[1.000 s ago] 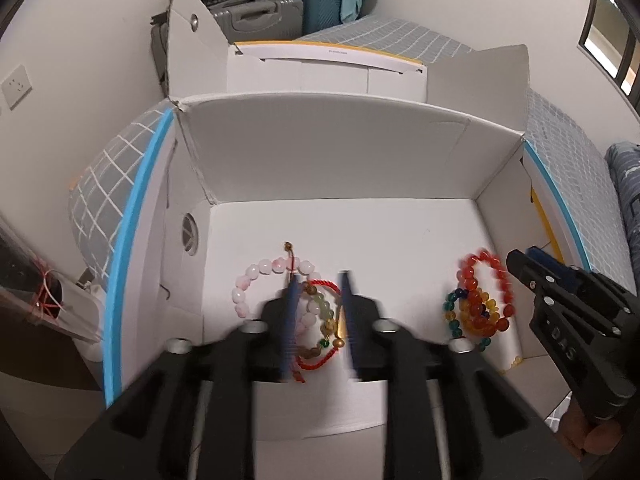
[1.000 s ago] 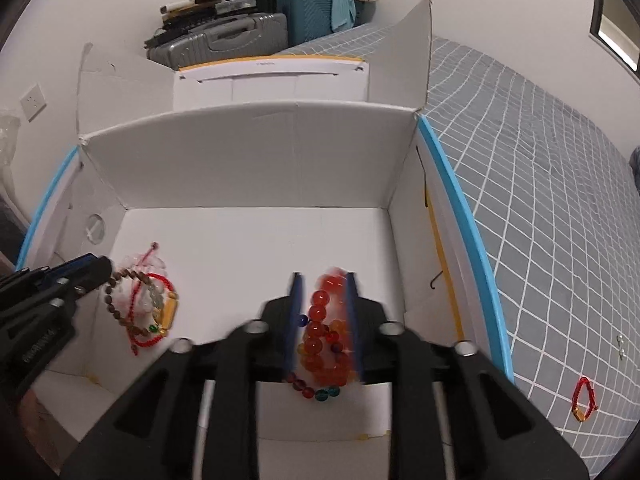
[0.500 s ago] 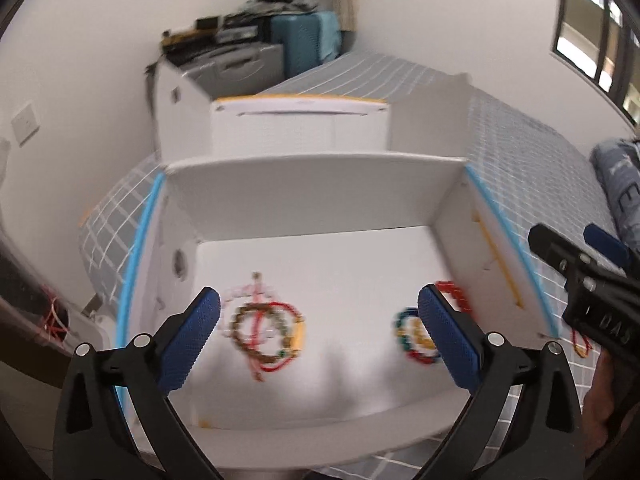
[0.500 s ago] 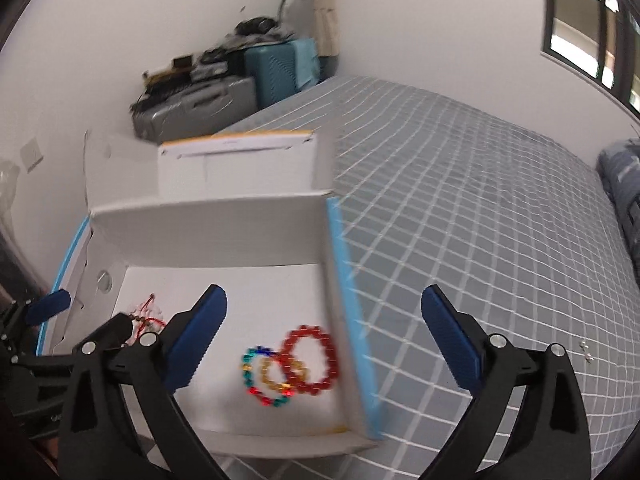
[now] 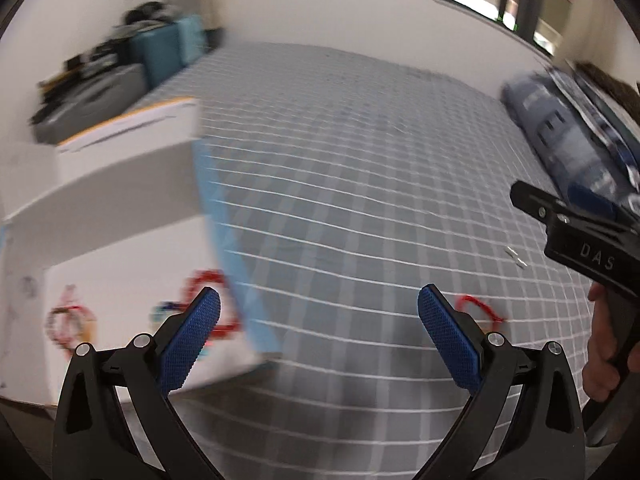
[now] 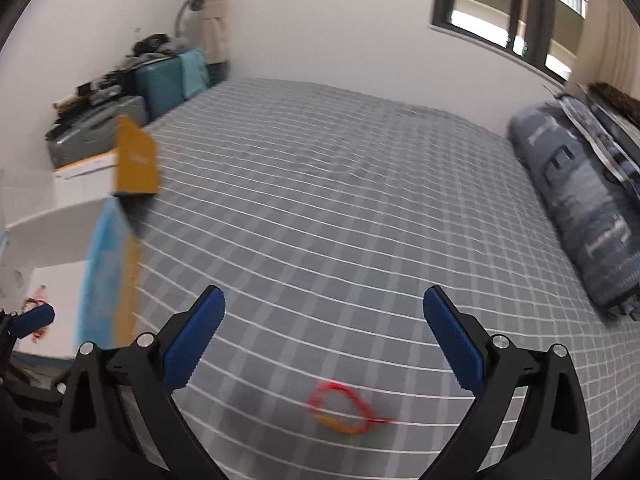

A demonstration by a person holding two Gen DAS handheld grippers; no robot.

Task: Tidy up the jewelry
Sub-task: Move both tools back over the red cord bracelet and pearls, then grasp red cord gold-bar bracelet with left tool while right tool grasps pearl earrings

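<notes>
Open white cardboard box [image 5: 120, 248] with light-blue edge is seen at 9 o'clock in the left wrist view, resting on the grey grid-patterned bedspread [image 5: 360, 200]. Inside, blurred: a red cord-and-bead bracelet cluster [image 5: 68, 324] and red and multicoloured bead bracelets [image 5: 200, 284], apart on the floor of the box. A red cord loop with yellow segment [image 6: 344, 408] lies on the bedspread, outside the box. Left gripper [image 5: 320, 332] and right gripper [image 6: 324, 332] are spread wide, nothing between the textured blue pads [image 6: 452, 344].

Both claws, left [image 5: 319, 322] and right [image 6: 324, 322], let go of their beaded bracelets, spread wide, and swing right from the white cardboard box [image 5: 120, 208] over the grey checked bed [image 6: 340, 200].
</notes>
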